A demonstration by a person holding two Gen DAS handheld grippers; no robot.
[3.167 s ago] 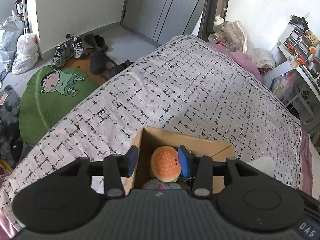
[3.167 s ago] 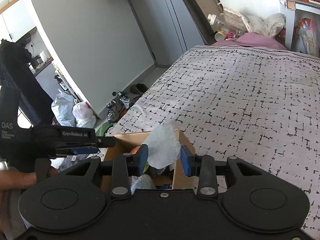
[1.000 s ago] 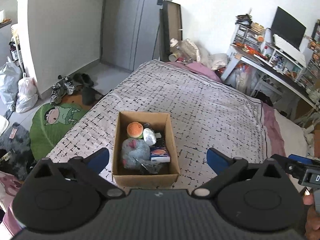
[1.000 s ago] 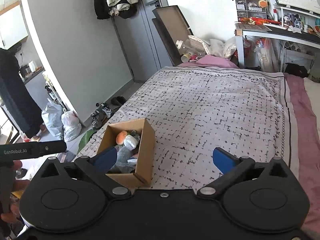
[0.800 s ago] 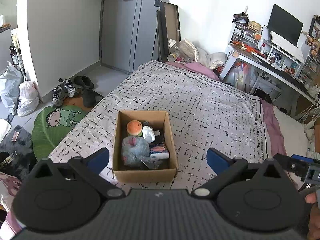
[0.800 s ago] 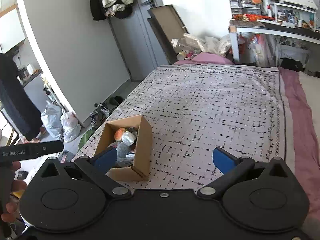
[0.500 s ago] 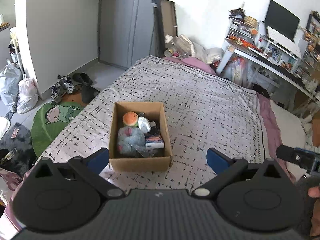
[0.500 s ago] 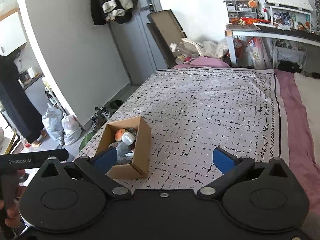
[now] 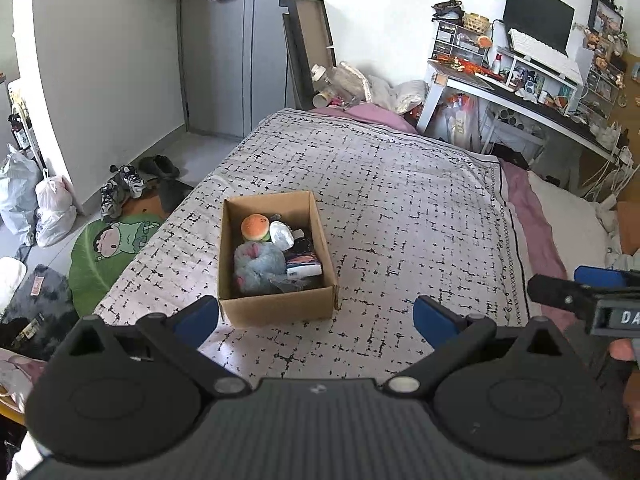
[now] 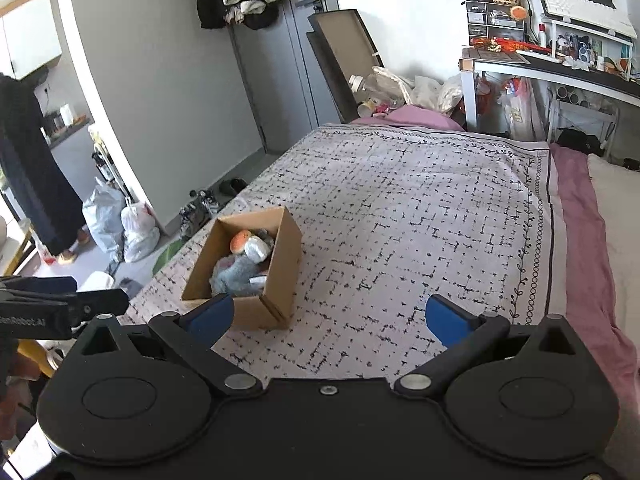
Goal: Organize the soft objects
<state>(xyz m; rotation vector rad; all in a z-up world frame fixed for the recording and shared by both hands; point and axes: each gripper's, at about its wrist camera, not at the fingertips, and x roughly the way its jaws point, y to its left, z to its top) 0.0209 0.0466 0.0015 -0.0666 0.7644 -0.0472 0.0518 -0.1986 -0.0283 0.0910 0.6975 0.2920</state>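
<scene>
Brown cardboard box (image 9: 276,312) of soft toys lies ahead on the bed (image 9: 400,216), long axis pointing away; left gripper (image 9: 316,316) nearer, right gripper (image 10: 328,316) offset rightward, both splayed empty.

Your left gripper (image 9: 316,316) and right gripper (image 10: 328,316) have released the burger (image 9: 255,227) and white bag (image 9: 281,235) into the box (image 9: 276,310). Both now stand spread wide, withdrawn toward 6 o'clock, box at 11 o'clock.
</scene>
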